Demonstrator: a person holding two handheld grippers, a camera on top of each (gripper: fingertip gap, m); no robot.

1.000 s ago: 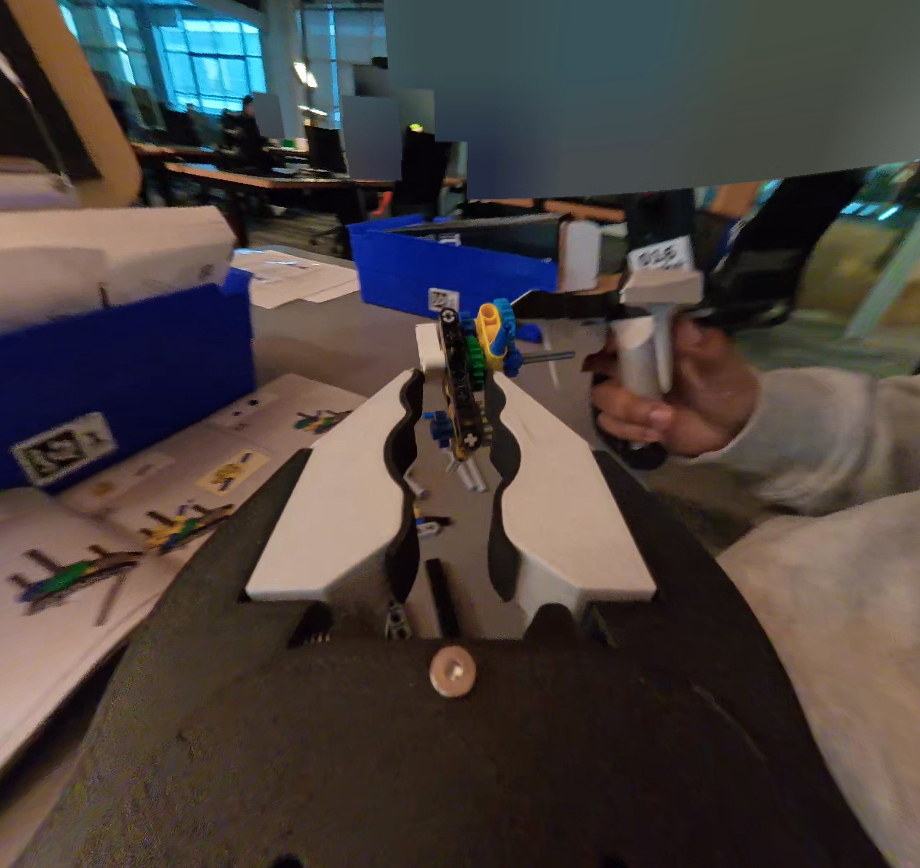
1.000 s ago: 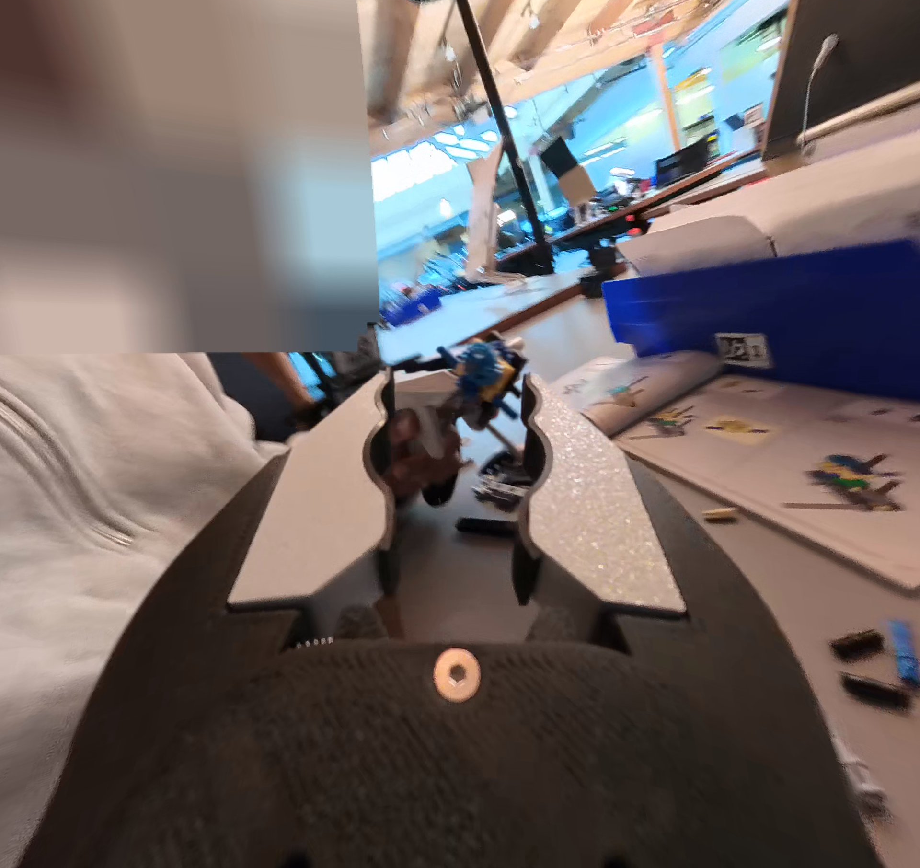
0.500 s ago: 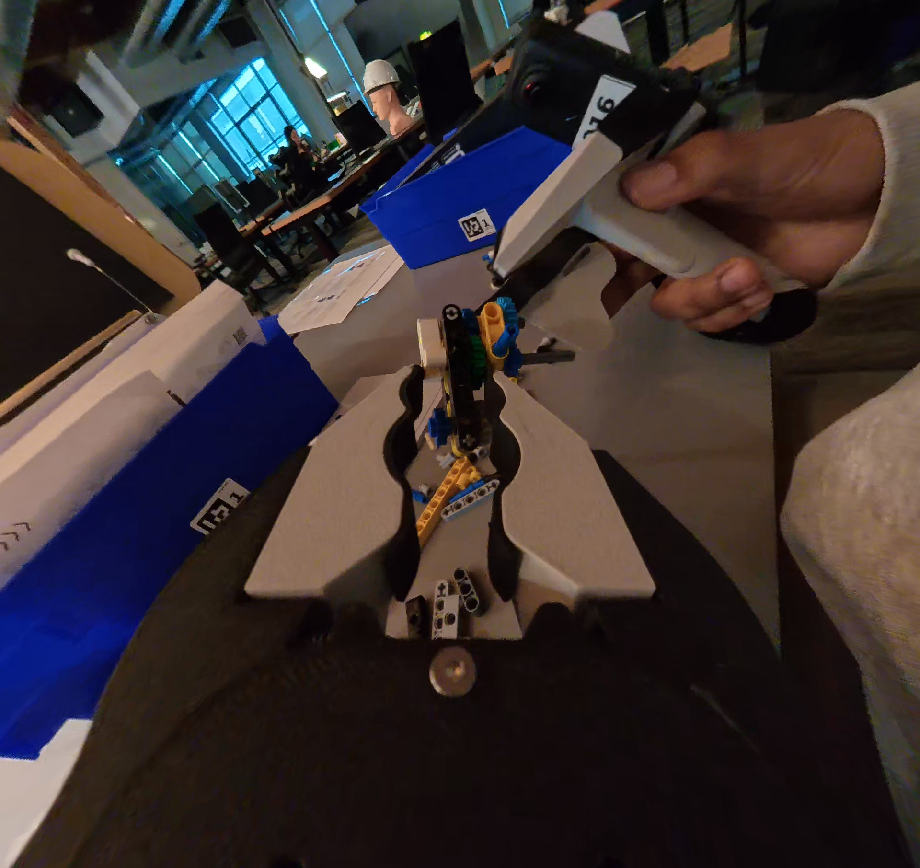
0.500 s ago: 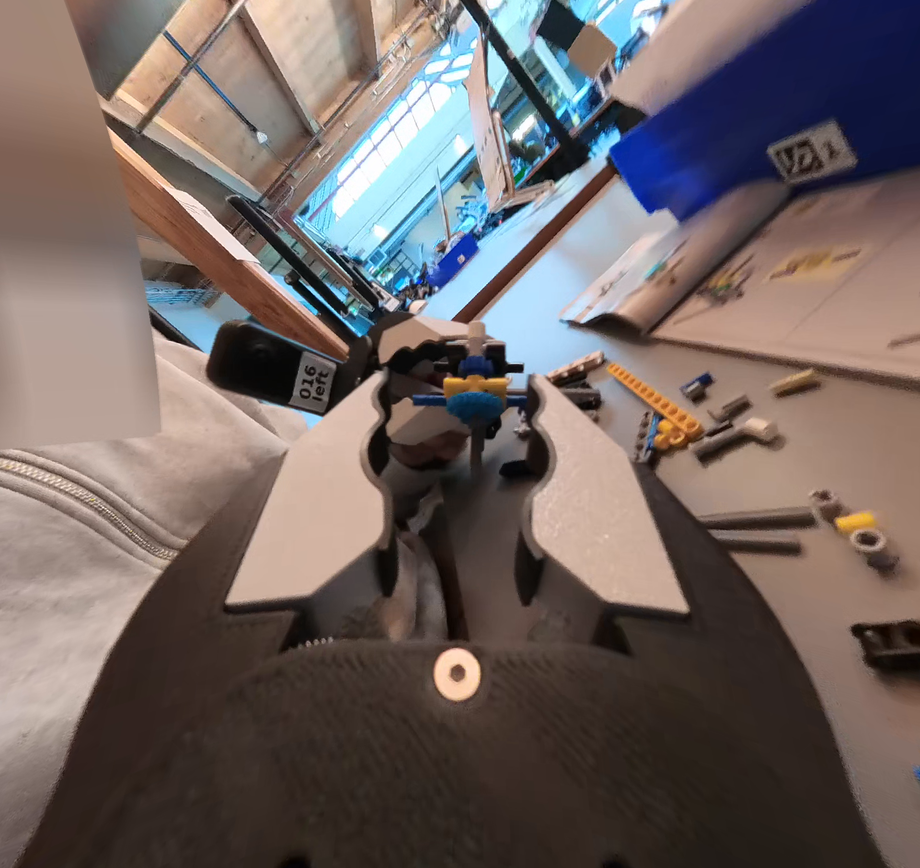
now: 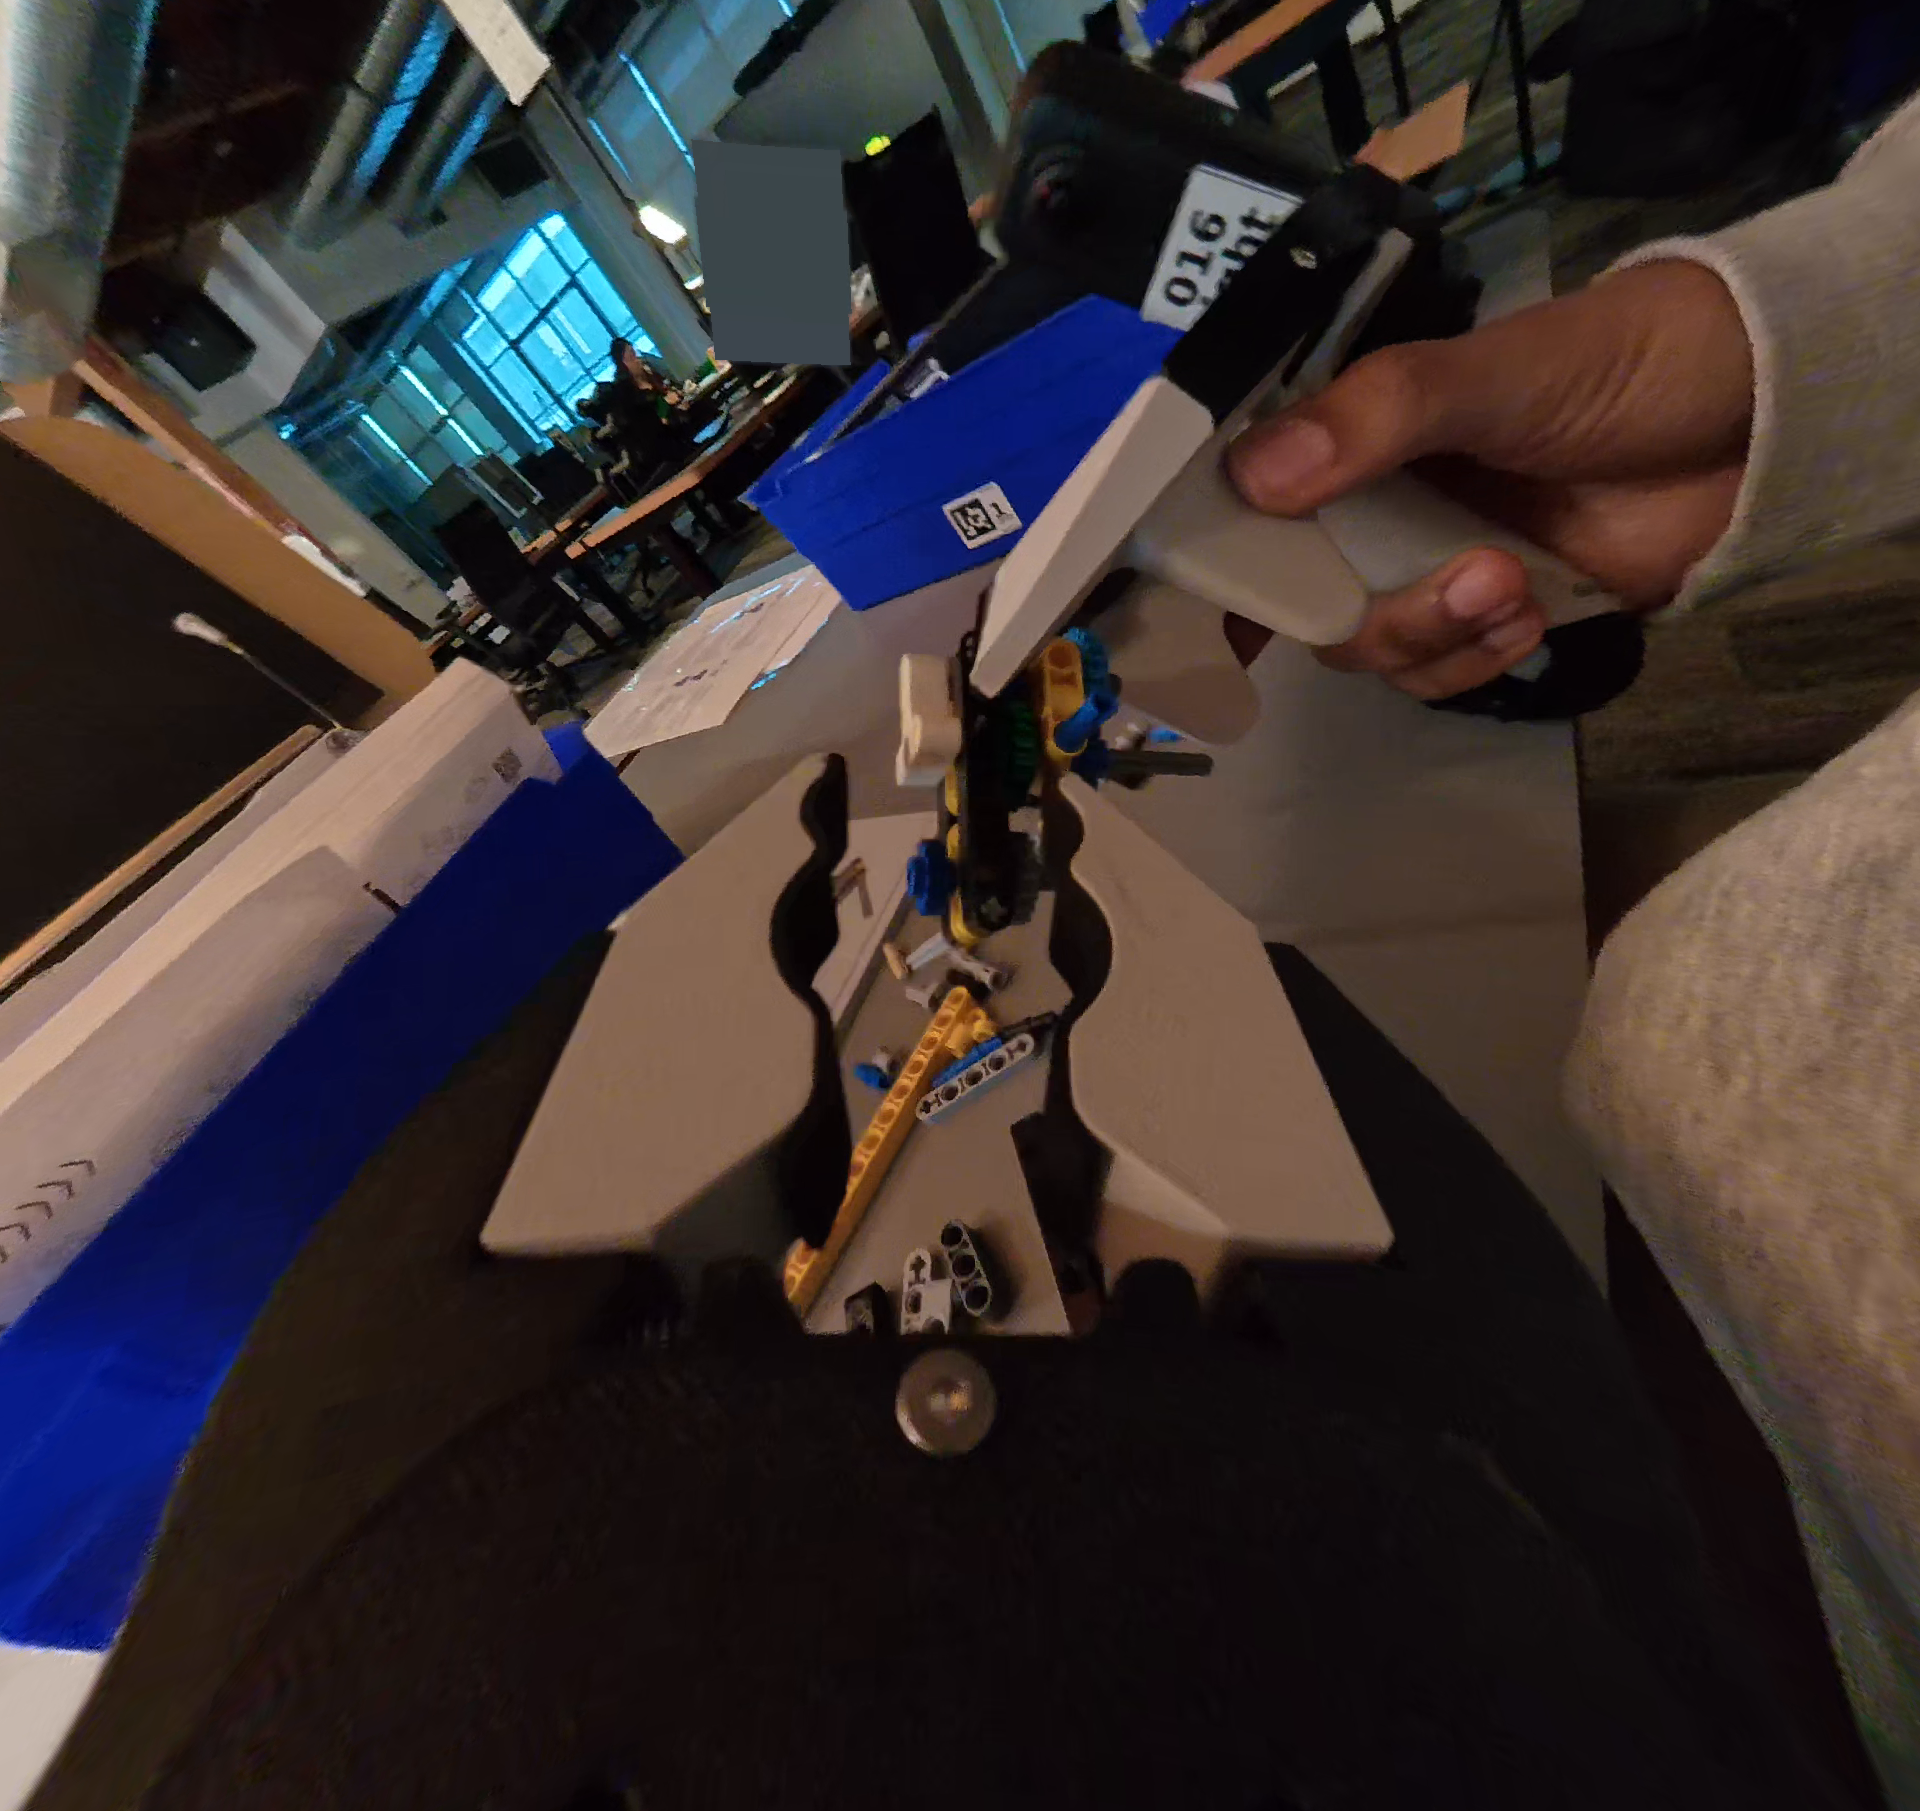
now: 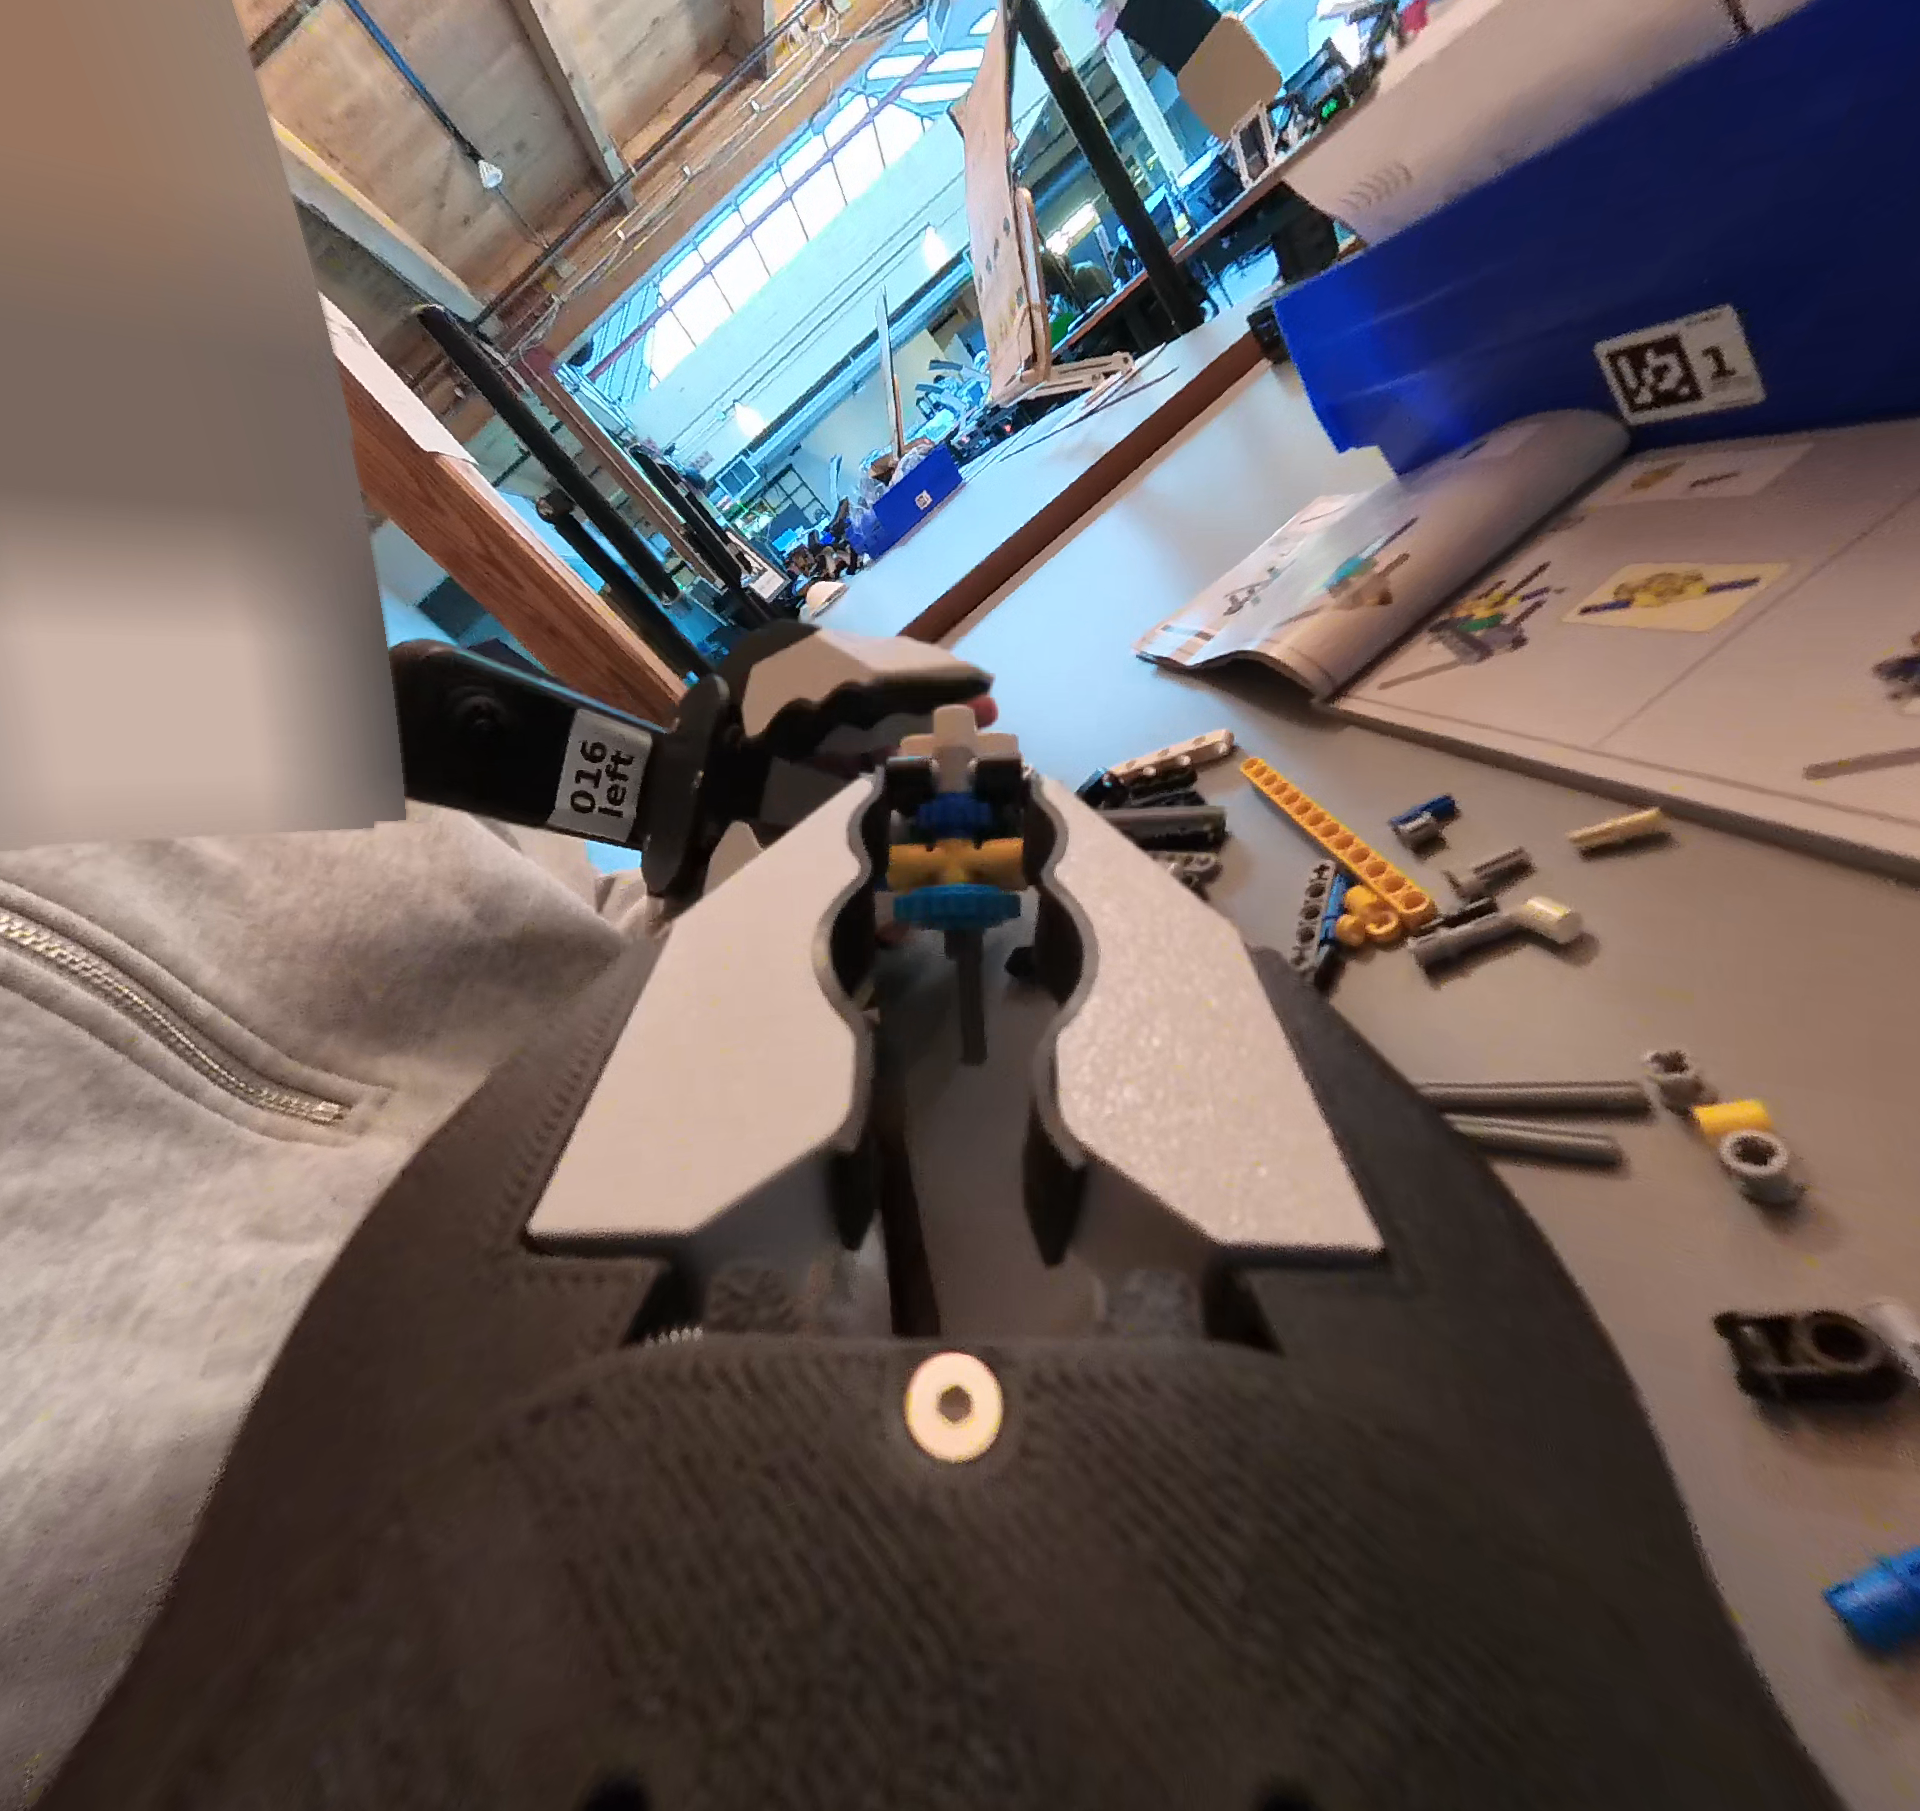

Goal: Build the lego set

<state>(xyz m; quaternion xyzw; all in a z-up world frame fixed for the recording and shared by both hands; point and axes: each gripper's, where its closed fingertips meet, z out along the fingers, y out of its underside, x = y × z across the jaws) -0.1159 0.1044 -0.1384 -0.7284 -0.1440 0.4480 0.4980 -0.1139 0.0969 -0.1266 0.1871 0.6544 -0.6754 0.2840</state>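
The small lego assembly (image 5: 982, 826) is a black beam with blue and green gears, a yellow piece, a white piece and a grey axle. It stands upright between the fingers of my left gripper (image 5: 951, 785), which is a little open, with a gap on the left side. My right gripper (image 6: 956, 816) is shut on the assembly (image 6: 956, 857), and its axle points back at the camera. In the left wrist view the right gripper's fingers (image 5: 1081, 535) come down on the assembly from above. The left gripper (image 6: 873, 696) also shows in the right wrist view, just behind the assembly.
Loose pieces lie on the grey table: a long yellow beam (image 6: 1340, 852), grey axles (image 6: 1527, 1101), a black connector (image 6: 1808, 1351) and a blue pin (image 6: 1870, 1611). An open instruction booklet (image 6: 1558, 639) lies before a blue bin (image 6: 1558, 307). A second blue bin (image 5: 935, 473) stands farther off.
My right gripper moved onto the assembly and closed on it. My left gripper's fingers spread a little. Both views tilted.
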